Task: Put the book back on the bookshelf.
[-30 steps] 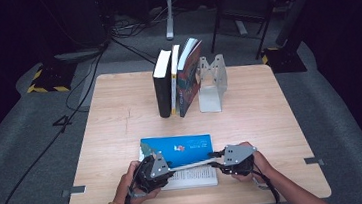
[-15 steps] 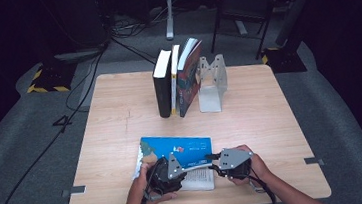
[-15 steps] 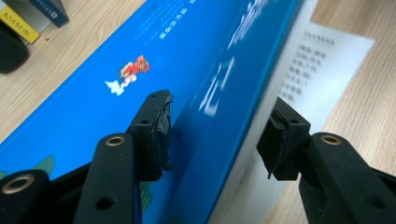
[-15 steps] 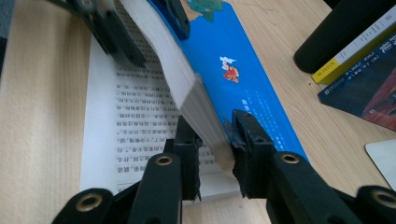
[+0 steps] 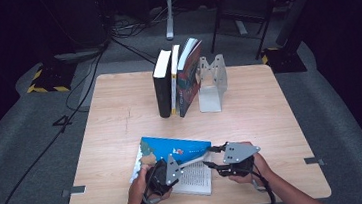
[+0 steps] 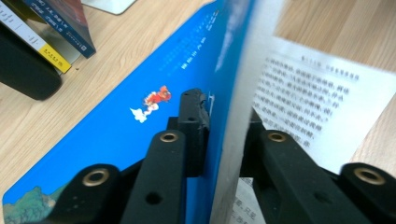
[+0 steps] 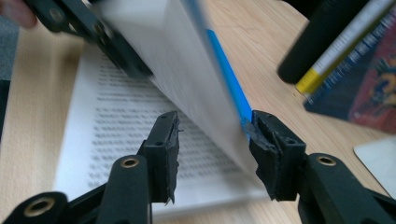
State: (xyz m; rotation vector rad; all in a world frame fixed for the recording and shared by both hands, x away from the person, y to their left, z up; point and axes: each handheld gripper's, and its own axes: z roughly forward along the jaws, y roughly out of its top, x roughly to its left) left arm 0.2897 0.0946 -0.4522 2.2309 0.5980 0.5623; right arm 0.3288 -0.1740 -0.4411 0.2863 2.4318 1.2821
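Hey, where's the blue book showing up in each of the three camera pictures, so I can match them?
High view: the blue book lies open near the table's front edge, between the two grippers.
Left gripper view: its blue cover runs diagonally through the middle, clamped between that gripper's jaws.
Right gripper view: its lifted pages and blue cover edge slant from the top down between that gripper's jaws.
Shared landmark: the upright books.
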